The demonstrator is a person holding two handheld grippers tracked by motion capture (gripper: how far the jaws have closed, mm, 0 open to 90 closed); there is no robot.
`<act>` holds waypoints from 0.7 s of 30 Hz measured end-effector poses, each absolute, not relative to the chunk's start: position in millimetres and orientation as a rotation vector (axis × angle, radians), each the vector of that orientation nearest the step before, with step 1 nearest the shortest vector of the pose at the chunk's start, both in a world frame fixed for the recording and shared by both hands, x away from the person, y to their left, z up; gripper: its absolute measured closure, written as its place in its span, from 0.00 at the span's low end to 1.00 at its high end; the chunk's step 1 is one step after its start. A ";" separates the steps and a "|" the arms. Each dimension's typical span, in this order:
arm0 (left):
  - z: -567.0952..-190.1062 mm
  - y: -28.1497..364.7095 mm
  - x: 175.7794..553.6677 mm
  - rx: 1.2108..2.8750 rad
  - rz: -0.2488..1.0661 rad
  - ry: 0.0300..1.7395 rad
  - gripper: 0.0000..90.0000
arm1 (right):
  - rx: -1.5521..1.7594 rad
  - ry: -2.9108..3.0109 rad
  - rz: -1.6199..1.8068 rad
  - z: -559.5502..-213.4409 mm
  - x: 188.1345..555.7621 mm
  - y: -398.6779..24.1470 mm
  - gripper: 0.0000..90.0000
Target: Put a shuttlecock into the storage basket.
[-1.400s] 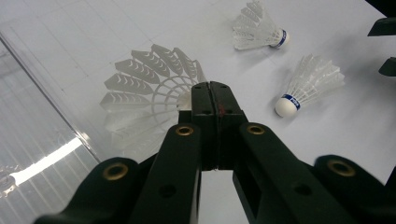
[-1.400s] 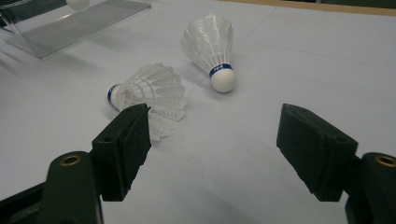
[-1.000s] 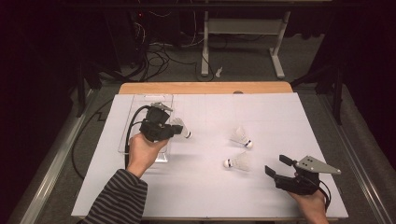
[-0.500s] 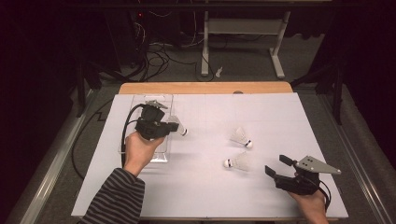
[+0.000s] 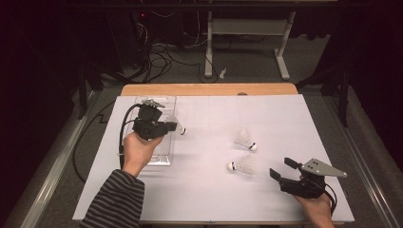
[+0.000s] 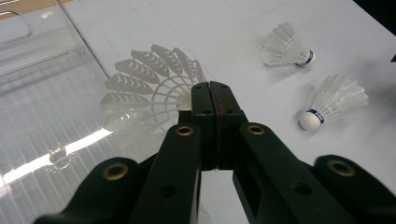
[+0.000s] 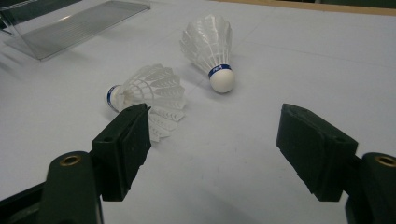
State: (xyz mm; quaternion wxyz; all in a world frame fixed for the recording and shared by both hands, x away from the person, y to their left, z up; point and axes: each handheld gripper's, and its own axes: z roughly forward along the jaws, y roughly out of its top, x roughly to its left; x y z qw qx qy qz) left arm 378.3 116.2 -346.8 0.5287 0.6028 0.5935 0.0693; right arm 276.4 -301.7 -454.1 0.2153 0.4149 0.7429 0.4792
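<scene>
My left gripper is shut on a white plastic shuttlecock, pinching its skirt just above the right edge of a clear plastic tray. The jaws are pressed together, and the cork points right in the high view. Two more shuttlecocks lie on the white table right of centre, one farther and one nearer. My right gripper rests open near the front right edge. Both loose shuttlecocks lie ahead of it, the nearer by its left jaw and the farther beyond.
The clear tray lies flat at the table's left, also seen far off in the right gripper view. A wooden strip borders the far edge. Beyond it are desk legs and cables on the floor.
My left gripper has drifted slightly left over the tray with the shuttlecock still in it. The right gripper and the two loose shuttlecocks have not moved.
</scene>
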 end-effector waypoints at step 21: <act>-343.6 143.6 385.5 1.341 0.228 1.450 1.00 | 1.151 2.058 1.324 -454.1 276.8 -301.9 0.30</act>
